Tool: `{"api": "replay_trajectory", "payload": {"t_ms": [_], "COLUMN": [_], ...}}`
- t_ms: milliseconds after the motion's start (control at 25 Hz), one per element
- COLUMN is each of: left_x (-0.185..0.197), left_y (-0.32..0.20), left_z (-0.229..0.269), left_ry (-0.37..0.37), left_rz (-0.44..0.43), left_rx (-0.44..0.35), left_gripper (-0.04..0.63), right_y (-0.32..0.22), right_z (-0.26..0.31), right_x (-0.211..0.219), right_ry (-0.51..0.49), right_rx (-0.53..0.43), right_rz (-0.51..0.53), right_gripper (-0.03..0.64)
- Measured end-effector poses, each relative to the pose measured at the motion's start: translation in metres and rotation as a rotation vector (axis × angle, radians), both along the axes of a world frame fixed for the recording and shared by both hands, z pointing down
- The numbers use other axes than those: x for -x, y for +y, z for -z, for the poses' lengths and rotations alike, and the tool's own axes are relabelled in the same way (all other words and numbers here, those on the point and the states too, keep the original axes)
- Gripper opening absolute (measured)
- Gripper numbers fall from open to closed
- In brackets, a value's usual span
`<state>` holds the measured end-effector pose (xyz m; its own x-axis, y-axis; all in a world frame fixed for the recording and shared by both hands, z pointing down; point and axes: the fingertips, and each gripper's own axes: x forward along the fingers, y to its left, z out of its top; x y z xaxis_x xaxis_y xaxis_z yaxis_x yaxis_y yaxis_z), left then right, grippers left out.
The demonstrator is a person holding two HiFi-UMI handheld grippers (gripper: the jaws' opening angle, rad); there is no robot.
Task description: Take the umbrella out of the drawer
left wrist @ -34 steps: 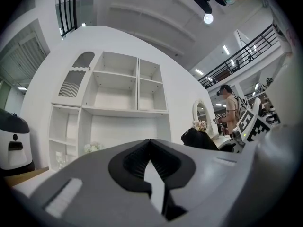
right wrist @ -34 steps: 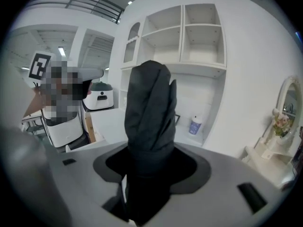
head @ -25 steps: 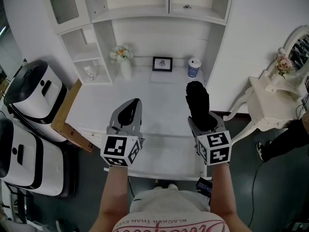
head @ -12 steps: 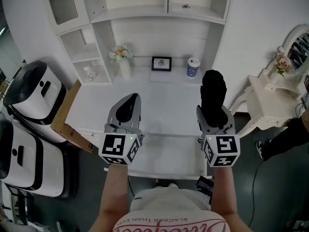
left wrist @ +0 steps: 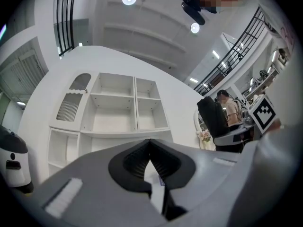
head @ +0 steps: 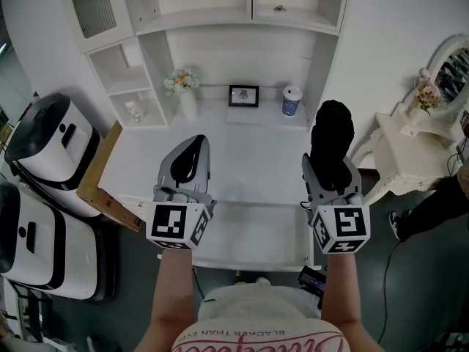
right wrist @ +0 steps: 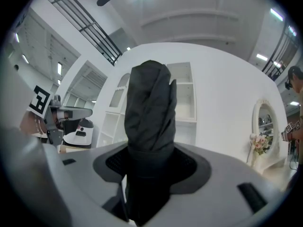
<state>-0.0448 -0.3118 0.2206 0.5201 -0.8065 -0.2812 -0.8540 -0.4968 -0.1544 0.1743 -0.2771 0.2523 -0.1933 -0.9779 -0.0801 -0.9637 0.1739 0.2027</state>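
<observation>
Your right gripper (head: 331, 176) pinches a black folded fabric umbrella (head: 332, 139) low on its body. In the right gripper view the two jaws press on either side of the bundled cloth, and the rest of the umbrella stands up well past them. The umbrella is clear of the open white drawer (head: 249, 233) at the front edge of the white desk (head: 249, 160). You hold it in the air above the desk's right front corner, with its far end pointing towards the back of the desk.

Your left gripper (head: 186, 156) hangs over the desk's left front part, beside the right one and well apart from it. The left gripper view shows its jaws pressed together at the tips, with nothing between them.

At the back of the desk, against the wall, stand a small black-framed picture (head: 243, 95), a blue-and-white cylindrical canister (head: 292, 101) to the picture's right, and a white vase of pale flowers (head: 183, 92) to its left. A brown wooden board (head: 102, 174) leans along the desk's left edge. White open shelving (head: 220, 9) rises above the back of the desk.
</observation>
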Motion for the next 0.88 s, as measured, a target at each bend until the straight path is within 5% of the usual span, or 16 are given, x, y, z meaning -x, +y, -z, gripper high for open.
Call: {"api": "replay_trajectory", "payload": {"t_ms": [880], "left_x": [-0.003], "left_y": [0.003], "left_z": [0.004], "left_ry": [-0.036], "left_rz": [0.007], "left_rx": [-0.011], "left_gripper": [0.009], "right_y": [0.003], "right_z": [0.012], "right_x": [-0.007], "right_ry": [0.013], "right_rx": [-0.014], "right_rz": [-0.01], "right_gripper": [0.239]}}
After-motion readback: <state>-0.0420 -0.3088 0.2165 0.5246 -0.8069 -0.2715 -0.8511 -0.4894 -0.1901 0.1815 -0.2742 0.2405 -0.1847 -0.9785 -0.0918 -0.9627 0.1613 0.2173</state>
